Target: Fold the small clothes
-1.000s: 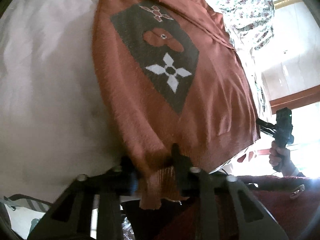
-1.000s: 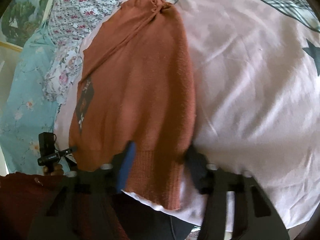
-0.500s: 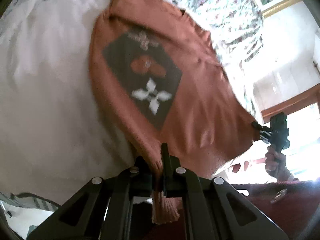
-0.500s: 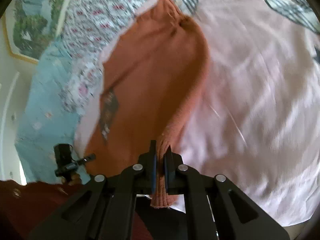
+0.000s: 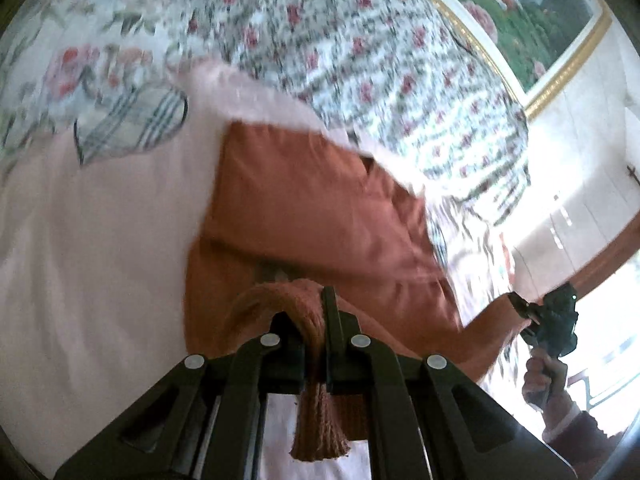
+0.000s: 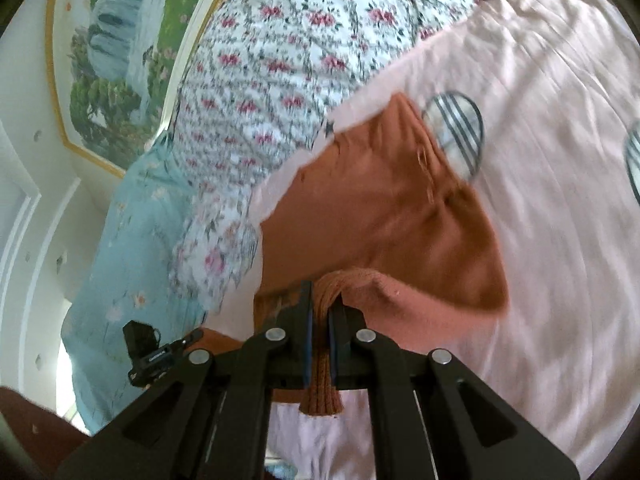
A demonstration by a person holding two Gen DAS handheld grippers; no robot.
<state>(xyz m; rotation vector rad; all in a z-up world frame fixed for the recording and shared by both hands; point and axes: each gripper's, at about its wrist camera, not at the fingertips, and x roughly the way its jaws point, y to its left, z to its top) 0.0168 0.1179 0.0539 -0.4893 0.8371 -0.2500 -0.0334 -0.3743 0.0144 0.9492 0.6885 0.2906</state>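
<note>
A rust-orange knitted sweater (image 5: 304,216) lies on a pale pink bedsheet (image 5: 92,248), its near end lifted and doubling over the rest. My left gripper (image 5: 316,316) is shut on the ribbed hem at one corner, and a strip of ribbing hangs down below the jaws. In the right wrist view the same sweater (image 6: 384,216) is raised at its other corner, where my right gripper (image 6: 319,312) is shut on the ribbed hem. The sweater's dark patterned panel is almost entirely hidden under the lifted fold.
A floral quilt (image 5: 360,48) is bunched at the head of the bed, with a pale blue floral cloth (image 6: 132,248) beside it. A gold-framed landscape picture (image 6: 120,52) hangs on the wall. The person's hand (image 5: 544,376) holds the other gripper at the right.
Both grippers closed on the sweater's hem, then lifted it and carried it toward the far end. The patterned panel has gone out of sight under the fold, and both views have tilted up.
</note>
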